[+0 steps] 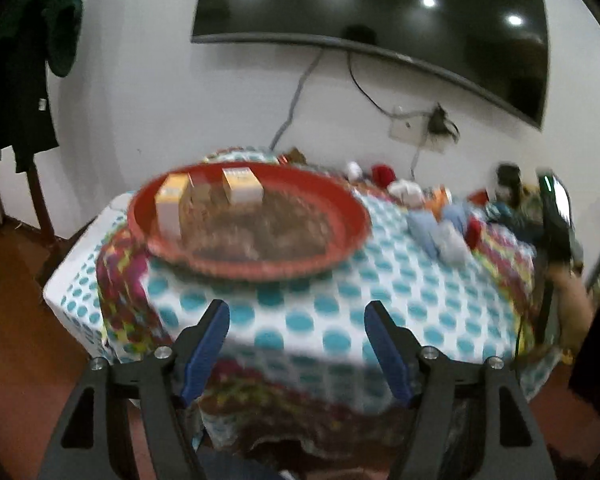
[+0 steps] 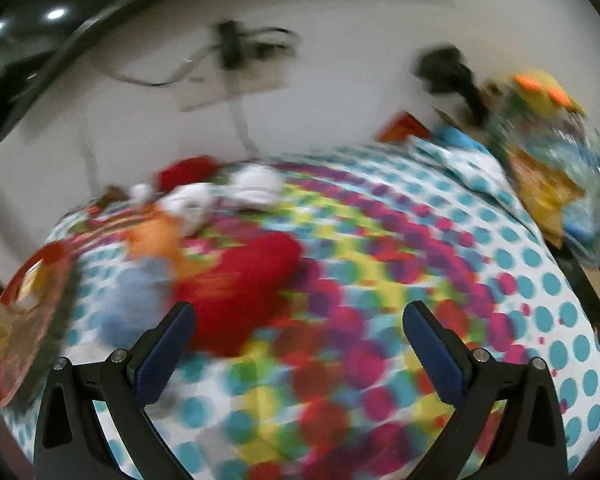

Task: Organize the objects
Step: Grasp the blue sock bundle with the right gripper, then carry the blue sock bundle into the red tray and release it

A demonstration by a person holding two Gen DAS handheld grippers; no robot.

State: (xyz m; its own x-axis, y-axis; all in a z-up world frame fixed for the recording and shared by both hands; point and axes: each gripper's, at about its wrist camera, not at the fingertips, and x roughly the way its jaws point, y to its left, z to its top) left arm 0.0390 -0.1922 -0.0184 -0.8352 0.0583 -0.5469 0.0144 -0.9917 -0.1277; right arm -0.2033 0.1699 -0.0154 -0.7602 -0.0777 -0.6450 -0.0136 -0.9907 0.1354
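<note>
L gripper (image 1: 297,322) is hovering at the surface's near edge, jaws wide apart w/ nothing between. Three small boxes (image 1: 208,200) are standing grouped at the red tray's (image 1: 340,256) far-left, prob. sorted there. R gripper (image 2: 298,326), jaws spread and empty too, is pointing toward the red cloth bundle (image 2: 244,284), likely next pick.

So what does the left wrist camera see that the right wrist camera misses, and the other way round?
Only the left view shows the small boxes standing clearly at the tray's far left, the dark clothing hanging on the left and the whole TV. Only the right view shows the cluttered pile at the right edge of the table. Both show the red tray, the spotted tablecloth and the soft red item, all blurred.
</note>
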